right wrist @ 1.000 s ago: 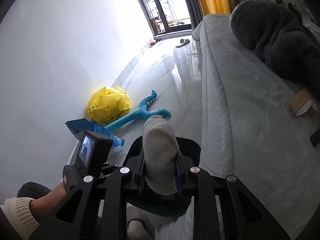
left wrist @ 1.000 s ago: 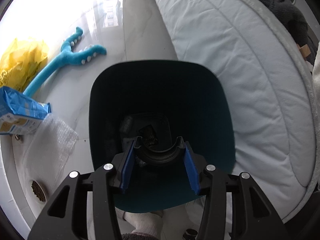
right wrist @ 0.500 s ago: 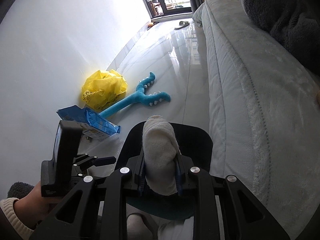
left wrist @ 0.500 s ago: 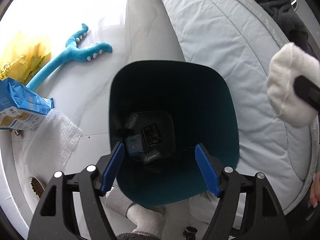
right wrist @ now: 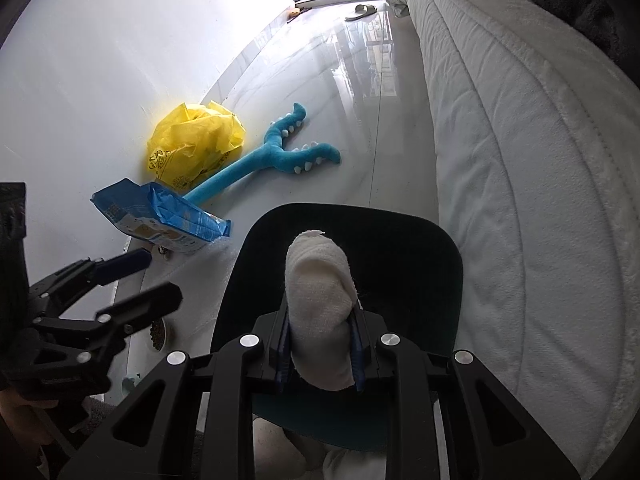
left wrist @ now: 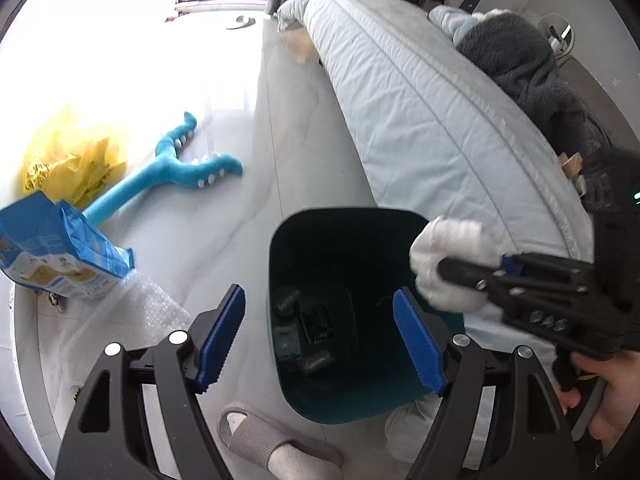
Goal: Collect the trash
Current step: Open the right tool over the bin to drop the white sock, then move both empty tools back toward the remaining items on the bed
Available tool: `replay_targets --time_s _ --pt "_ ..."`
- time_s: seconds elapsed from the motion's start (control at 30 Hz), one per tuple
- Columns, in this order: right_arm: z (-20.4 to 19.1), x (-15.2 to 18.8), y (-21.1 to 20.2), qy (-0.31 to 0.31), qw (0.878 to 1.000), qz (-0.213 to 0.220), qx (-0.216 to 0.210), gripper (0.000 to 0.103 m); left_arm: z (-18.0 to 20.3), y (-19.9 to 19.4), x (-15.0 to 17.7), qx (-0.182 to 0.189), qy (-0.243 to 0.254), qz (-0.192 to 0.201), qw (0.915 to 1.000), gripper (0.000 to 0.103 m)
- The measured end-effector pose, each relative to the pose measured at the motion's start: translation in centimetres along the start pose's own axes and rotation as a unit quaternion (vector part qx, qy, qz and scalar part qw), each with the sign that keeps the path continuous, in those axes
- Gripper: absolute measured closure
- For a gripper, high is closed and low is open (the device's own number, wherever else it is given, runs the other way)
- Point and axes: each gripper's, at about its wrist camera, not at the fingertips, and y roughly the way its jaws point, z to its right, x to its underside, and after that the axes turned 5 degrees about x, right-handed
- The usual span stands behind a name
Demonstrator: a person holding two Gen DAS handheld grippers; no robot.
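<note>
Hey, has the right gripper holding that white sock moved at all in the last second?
Yes. In the left wrist view, the right gripper with the white sock has come in from the right, reaching the dark teal bin's right rim.

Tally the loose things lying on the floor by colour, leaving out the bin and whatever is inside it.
Yellow: 1, crumpled plastic bag
Blue: 2, plush toy and snack packet
Clear: 1, bubble wrap
Grey: 2, near slipper and far slipper
Total: 6

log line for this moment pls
right gripper shut on white wad | over dark bin | left gripper opening, empty
</note>
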Motion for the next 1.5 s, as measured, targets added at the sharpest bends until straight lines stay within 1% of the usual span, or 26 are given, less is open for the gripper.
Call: replay_targets --time_s 0.3,0.5,0.63,0.73,0.8,0.93,1.07,1.23,1.33,1.43,1.5 --pt "-0.5 0.4 3.5 0.001 0.999 -0.035 0.011 0.078 -0.1 -3.6 -1.3 0.000 0.012 0.063 0.9979 0.024" --pt "-0.3 0.8 4.8 0.004 0.998 -0.051 0.020 0.077 0.0 -5.1 -1.8 -0.002 0.012 0.088 0.9960 0.024" --pt "-0.2 1.0 5.1 0.007 0.998 -0.059 0.016 0.076 0.4 -6.1 -2.1 -0.005 0.016 0.104 0.9944 0.024" --pt "-0.2 1.0 4.9 0.005 0.998 -0.058 0.018 0.068 1.0 -6.8 -2.4 -0.007 0.026 0.120 0.9924 0.024" --pt "0.0 1.1 4.8 0.007 0.998 -0.058 0.015 0.058 1.4 -7.2 -2.6 -0.006 0.032 0.129 0.9911 0.024" --pt "0.1 1.4 4.4 0.008 0.998 -0.062 0.005 0.054 2.3 -8.1 -3.0 0.001 0.036 0.146 0.9887 0.023" --pt "0.0 1.5 3.2 0.004 0.999 -0.049 0.000 0.053 3.8 -8.9 -3.3 0.007 0.049 0.161 0.9857 0.022" --pt "0.6 0.9 0.2 0.019 0.999 -0.012 -0.033 0.049 6.0 -9.9 -4.0 0.006 0.071 0.182 0.9807 0.017" --pt "1.1 0.5 -2.4 0.014 0.999 0.022 -0.038 0.048 7.2 -10.6 -4.6 0.013 0.081 0.198 0.9769 0.014" --pt "1.8 0.4 -5.1 0.007 0.997 0.062 -0.040 0.043 8.2 -11.0 -5.3 0.016 0.088 0.211 0.9733 0.011" --pt "2.5 0.5 -6.6 0.002 0.995 0.090 -0.035 0.042 9.3 -11.3 -5.8 0.020 0.094 0.219 0.9709 0.010"
